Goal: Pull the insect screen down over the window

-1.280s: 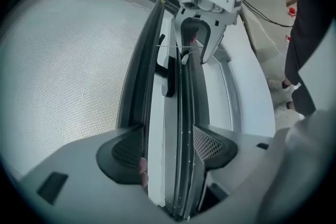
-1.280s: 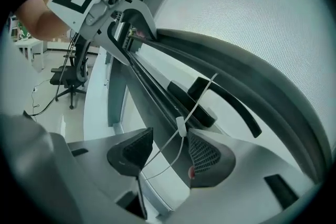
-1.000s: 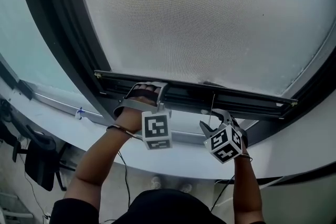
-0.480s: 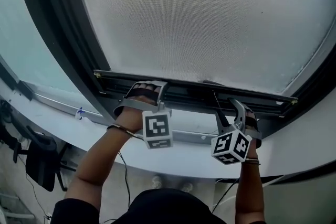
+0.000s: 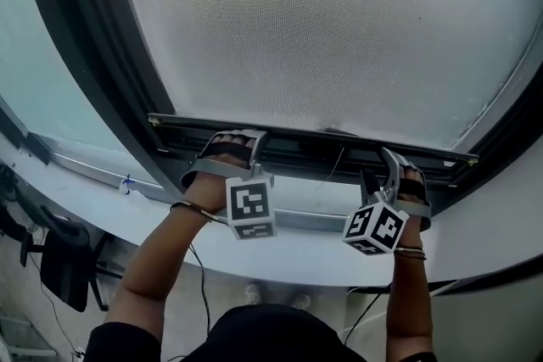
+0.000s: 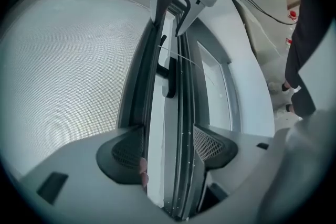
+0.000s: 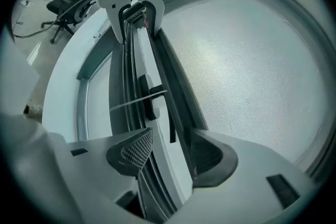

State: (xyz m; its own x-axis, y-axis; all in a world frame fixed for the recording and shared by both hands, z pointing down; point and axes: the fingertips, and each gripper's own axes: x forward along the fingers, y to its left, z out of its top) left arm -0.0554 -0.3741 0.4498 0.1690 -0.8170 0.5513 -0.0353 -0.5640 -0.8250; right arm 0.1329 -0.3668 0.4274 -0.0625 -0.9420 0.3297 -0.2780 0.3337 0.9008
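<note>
Only the right gripper (image 5: pixel 383 172) has moved. A second ago it hung tilted just under the insect screen's bottom bar (image 5: pixel 288 150). Now it's up and further right, rolled more upright, with one jaw on each side of that bar.

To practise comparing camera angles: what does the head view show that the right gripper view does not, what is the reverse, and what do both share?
Only the head view: the person's right forearm and dark top.
Only the right gripper view: the right gripper seen from behind, its mesh-faced pads standing either side of the bottom bar.
Both: the insect screen, the bottom bar, the thin cord crossing it, and the left gripper on the bar.
</note>
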